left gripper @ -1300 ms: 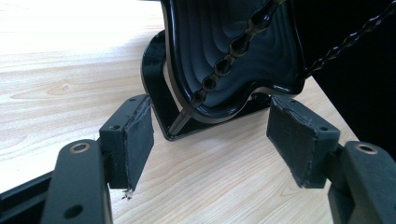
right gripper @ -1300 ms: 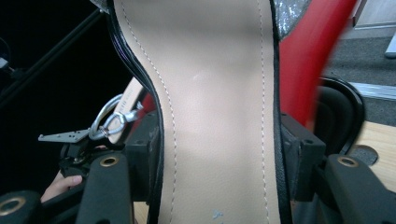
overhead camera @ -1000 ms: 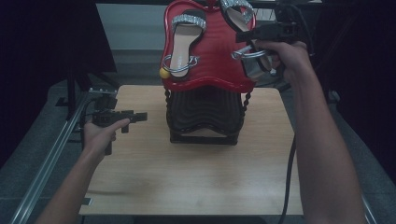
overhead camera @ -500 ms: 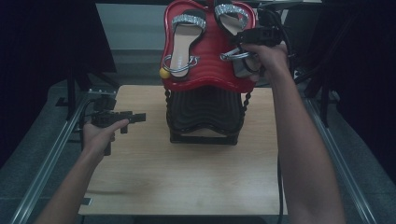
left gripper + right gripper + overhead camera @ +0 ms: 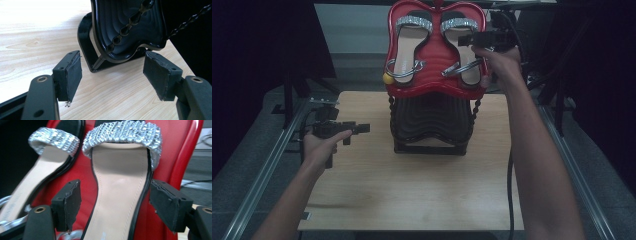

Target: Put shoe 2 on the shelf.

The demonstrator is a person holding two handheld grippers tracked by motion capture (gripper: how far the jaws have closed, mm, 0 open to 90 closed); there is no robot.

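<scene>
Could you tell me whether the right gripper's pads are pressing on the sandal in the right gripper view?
No: the right gripper stands open, its pads apart from the edges of the sandal between them.

The right sandal (image 5: 464, 52), a second ago tilted askew over the top right edge of the red tray (image 5: 437, 55) in the right gripper (image 5: 472, 39), now lies flat on the tray beside the left sandal (image 5: 409, 50), toe bands level. The right gripper's jaws have just been opening: in the right gripper view its pads (image 5: 71, 202) stand clear of the sole's edges, the sandal between them. The hand has shifted slightly toward the tray's middle.
</scene>
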